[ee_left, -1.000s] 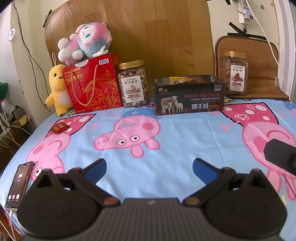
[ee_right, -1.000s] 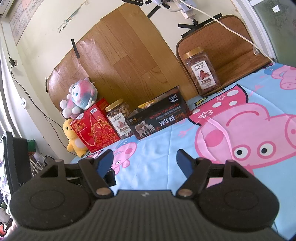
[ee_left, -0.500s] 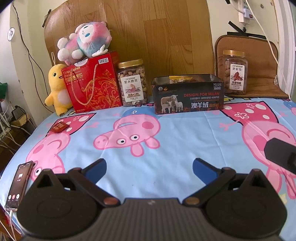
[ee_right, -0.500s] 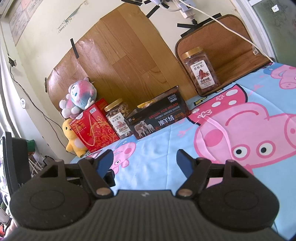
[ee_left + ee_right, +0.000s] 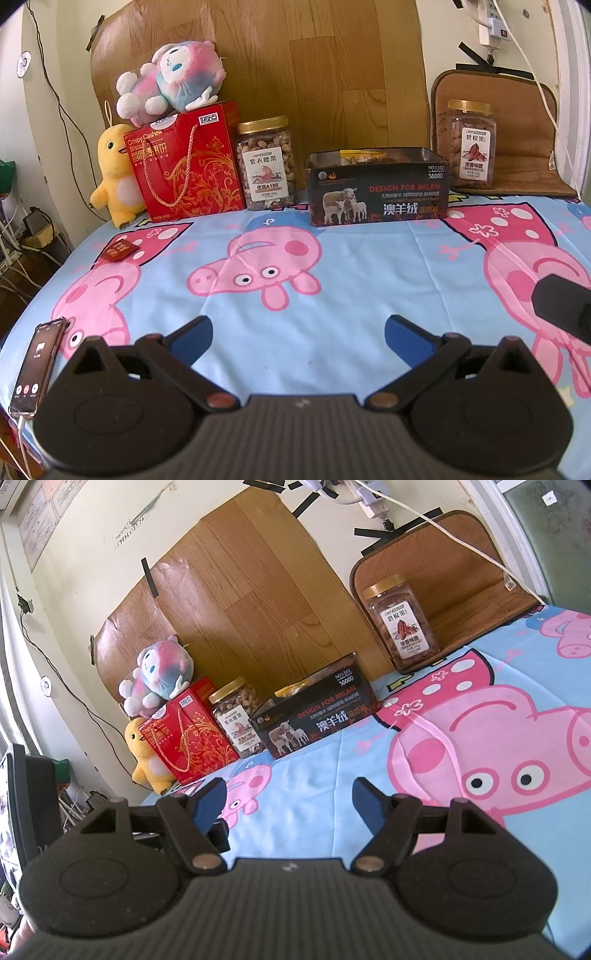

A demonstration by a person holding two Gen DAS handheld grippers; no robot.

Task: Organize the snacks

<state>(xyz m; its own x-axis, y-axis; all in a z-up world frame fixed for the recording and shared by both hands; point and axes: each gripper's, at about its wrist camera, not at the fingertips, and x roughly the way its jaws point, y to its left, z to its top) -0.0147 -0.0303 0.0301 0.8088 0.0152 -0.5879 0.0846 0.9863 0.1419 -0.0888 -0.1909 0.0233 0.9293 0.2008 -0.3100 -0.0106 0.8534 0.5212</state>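
A dark open box [image 5: 378, 192] with sheep print holds yellow snack packets at the back of the table; it also shows in the right wrist view [image 5: 314, 716]. A cashew jar [image 5: 266, 168] stands left of it, beside a red biscuit gift box [image 5: 186, 166]. A pecan jar [image 5: 468, 144] stands at the back right on a brown mat. A small red packet [image 5: 119, 250] lies at the left. My left gripper [image 5: 297, 332] is open and empty, low over the front of the table. My right gripper [image 5: 290, 797] is open and empty.
A Peppa Pig cloth [image 5: 351, 266] covers the table. A phone [image 5: 37, 367] lies at the front left edge. A yellow plush duck [image 5: 114, 177] and a pink plush [image 5: 171, 81] sit at the back left. The right gripper's side [image 5: 565, 310] shows at the right.
Both views have shifted very slightly; the back row sits a little lower in the left wrist view. Both grippers stay open and empty.
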